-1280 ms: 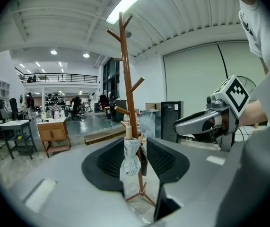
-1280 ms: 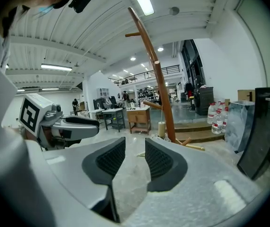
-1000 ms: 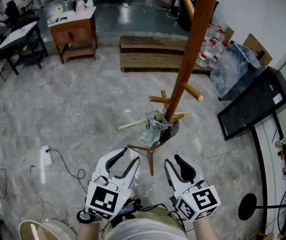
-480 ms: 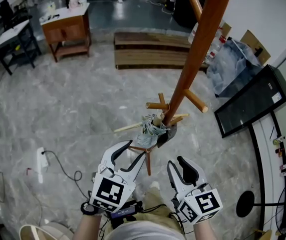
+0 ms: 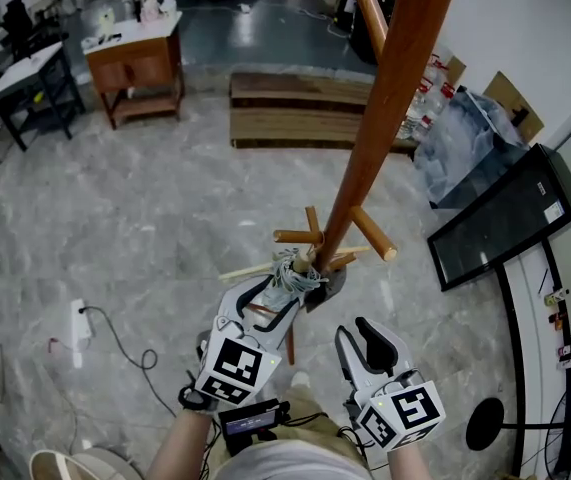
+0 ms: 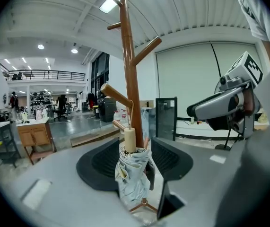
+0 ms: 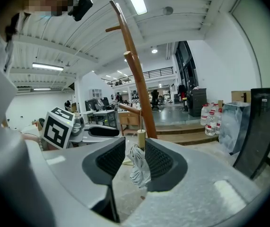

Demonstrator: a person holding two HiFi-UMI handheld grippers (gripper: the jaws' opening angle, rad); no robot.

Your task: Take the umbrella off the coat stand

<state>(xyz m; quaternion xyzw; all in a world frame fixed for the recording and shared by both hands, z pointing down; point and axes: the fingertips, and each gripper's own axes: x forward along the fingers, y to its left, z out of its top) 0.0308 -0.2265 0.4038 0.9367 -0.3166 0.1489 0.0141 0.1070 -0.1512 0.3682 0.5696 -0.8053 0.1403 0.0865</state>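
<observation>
In the head view the folded umbrella (image 5: 293, 268) hangs low on the coat stand (image 5: 385, 108); in the left gripper view the left gripper (image 6: 135, 157) has its fingers, just opened wide, flanking it untouched (close below the handle (image 6: 130, 140), then lift); in the right gripper view the right gripper (image 7: 135, 161) has its fingers apart, empty.

A grey marbled floor (image 5: 145, 218) carries everything. The coat stand (image 5: 385, 98) rises from it on splayed wooden feet, and the folded umbrella (image 5: 287, 273) hangs low against its pole, seemingly by a thin loop from a lower peg. From the stand's foot in the head view, a low wooden platform (image 5: 285, 113) lies at 12 o'clock and a wooden side table (image 5: 135, 63) stands at 11. A white power strip (image 5: 79, 323) with its cable (image 5: 130, 343) lies at 9, and a black panel (image 5: 500, 218) at 2.
</observation>
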